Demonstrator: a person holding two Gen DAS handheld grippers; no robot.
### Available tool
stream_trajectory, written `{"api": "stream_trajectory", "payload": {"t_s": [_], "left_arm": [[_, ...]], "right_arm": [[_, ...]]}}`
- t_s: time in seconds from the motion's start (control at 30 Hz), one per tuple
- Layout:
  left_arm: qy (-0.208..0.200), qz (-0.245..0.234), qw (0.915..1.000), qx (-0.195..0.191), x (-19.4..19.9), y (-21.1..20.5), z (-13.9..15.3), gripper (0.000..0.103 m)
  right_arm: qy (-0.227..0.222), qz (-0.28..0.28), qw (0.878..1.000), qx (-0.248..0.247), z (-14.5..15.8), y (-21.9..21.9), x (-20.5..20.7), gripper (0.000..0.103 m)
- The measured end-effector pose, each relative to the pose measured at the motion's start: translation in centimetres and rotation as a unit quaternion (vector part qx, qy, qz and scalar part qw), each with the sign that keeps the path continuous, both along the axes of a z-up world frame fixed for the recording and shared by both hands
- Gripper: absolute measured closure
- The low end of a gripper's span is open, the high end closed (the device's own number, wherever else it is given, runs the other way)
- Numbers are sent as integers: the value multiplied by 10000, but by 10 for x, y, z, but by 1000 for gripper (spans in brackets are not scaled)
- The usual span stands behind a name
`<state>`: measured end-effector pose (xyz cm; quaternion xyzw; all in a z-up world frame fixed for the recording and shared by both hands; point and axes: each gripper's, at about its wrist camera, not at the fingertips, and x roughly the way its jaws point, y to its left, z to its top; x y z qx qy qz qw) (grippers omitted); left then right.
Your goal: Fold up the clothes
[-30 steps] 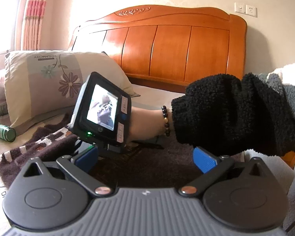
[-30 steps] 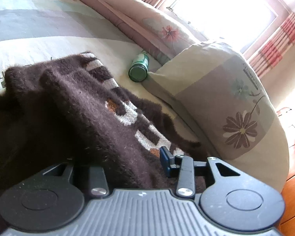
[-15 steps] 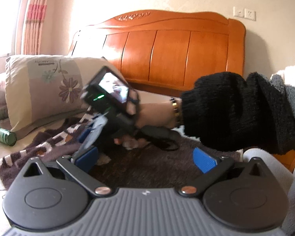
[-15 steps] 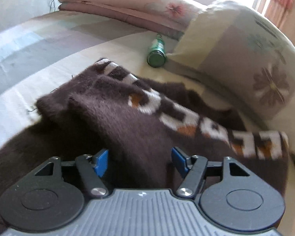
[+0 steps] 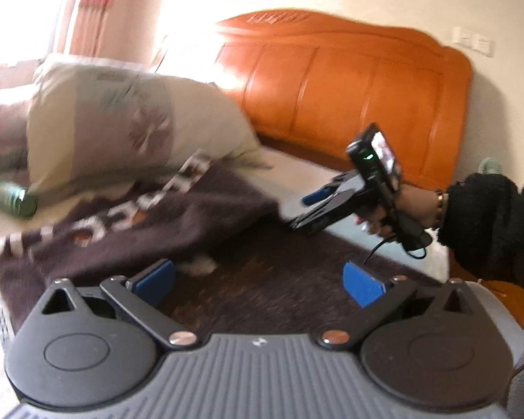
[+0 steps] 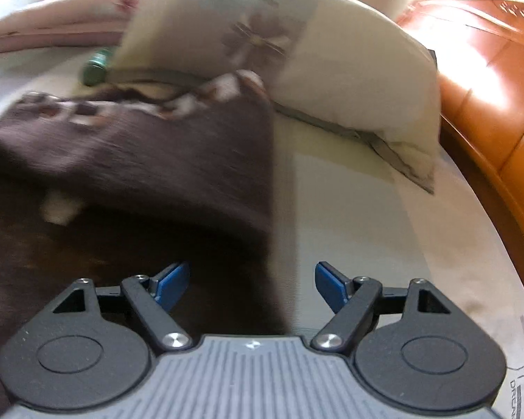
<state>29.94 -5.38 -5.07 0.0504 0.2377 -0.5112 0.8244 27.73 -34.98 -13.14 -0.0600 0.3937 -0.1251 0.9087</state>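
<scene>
A dark brown fuzzy sweater [image 5: 178, 230] with a white and orange patterned band lies on the bed, one part folded over the rest. The right wrist view shows the same sweater [image 6: 150, 160] filling the left half. My left gripper [image 5: 258, 284] hovers low over the sweater, open, nothing between its blue pads. My right gripper [image 6: 253, 282] is also open and empty, above the sweater's right edge. In the left wrist view the right gripper [image 5: 314, 206] is held by a hand in a black fleece sleeve [image 5: 489, 230], raised to the right of the folded part.
A floral pillow [image 5: 122, 122] leans behind the sweater, with a green bottle [image 5: 15, 199] lying at its left. The orange wooden headboard [image 5: 349, 90] runs along the back. Pale bedsheet [image 6: 349, 209] lies to the right of the sweater.
The right gripper let go of the sweater fold, opened and pulled away to the right and up. The folded part now lies flat on the sweater. The left gripper stayed open.
</scene>
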Motion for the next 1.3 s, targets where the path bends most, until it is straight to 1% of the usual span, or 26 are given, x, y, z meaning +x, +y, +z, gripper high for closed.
{"api": "stream_trajectory", "payload": {"t_s": [0.1,0.17,0.2,0.27,0.33,0.47,0.5,0.63,0.7,0.8,0.83,0.9,0.93,1.0,1.13,1.3], "left_arm": [[218,156,9994,200,10,-5,-13,1],[317,204,9988,297,13,-7,-20,1],[327,198,9987,342,14,-8,-22,1],[352,176,9984,406,14,-8,-26,1],[385,155,9982,431,14,-8,-27,1],[389,189,9980,454,14,-8,-25,1],[384,203,9980,459,14,-8,-24,1],[368,194,9984,392,14,-6,-21,1],[358,208,9984,378,13,-4,-20,1],[351,234,9984,367,14,-3,-19,1],[352,243,9984,375,14,-3,-19,1],[353,261,9983,391,15,-3,-19,1],[353,270,9982,398,16,-3,-19,1],[364,293,9980,418,17,-2,-20,1],[443,332,9978,365,21,2,-21,1],[554,466,9967,357,27,5,-23,1]], "right_arm": [[-195,-95,9998,20,-8,1,17,20],[-305,-323,9989,-154,-10,-1,29,20],[-326,-427,9985,-139,-11,-6,34,20],[-369,-635,9972,158,-15,-23,32,18],[-432,-850,9943,478,-19,-40,28,12],[-554,-1248,9834,1195,-26,-61,14,11],[-519,-1305,9824,1235,-23,-58,13,11],[-335,-983,9932,516,5,-21,0,12],[-485,-654,9964,216,26,-3,-10,15],[-932,-68,9954,222,51,19,-6,20],[-1001,129,9946,254,55,28,3,23],[-1073,516,9925,270,57,43,23,23],[-999,660,9926,224,51,49,40,24],[-641,675,9955,-180,27,57,74,24],[-723,491,9961,147,28,41,83,22],[-838,256,9945,576,29,20,93,25]]}}
